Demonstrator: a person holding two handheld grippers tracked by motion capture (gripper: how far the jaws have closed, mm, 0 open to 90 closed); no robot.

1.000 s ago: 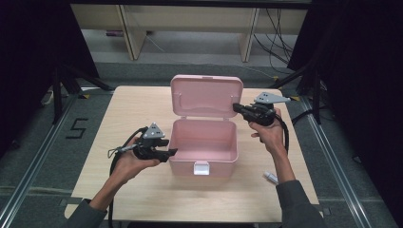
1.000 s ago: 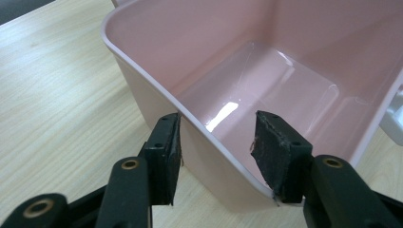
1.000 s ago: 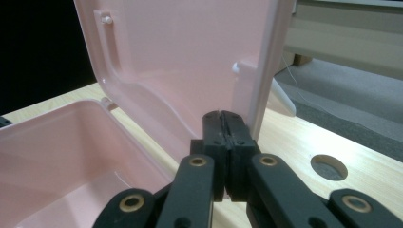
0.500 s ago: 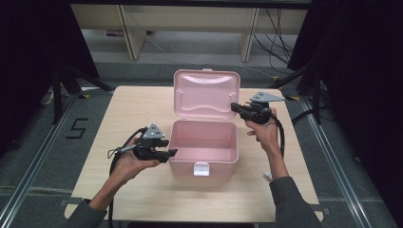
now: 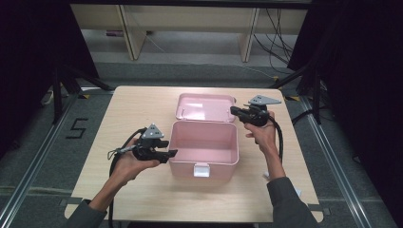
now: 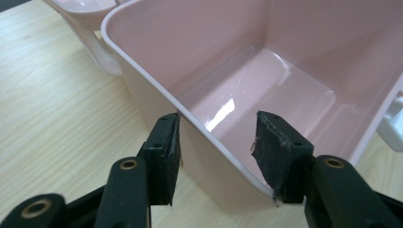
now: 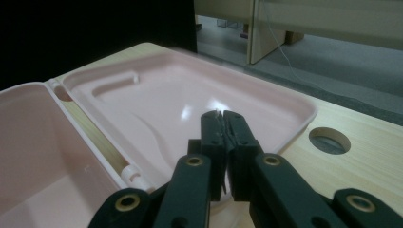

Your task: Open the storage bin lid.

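Left claw straddles the left wall of the pink box, one pad outside, one inside, jaws part open; the pads look to touch the wall at its rim, but a firm squeeze can't be told. Right claw is closed on nothing, tips over the lid, near its right edge. Box sits mid-worktop, open and empty. Lid is hinged at the back, lying flat on the worktop. White latch on the box's front wall.
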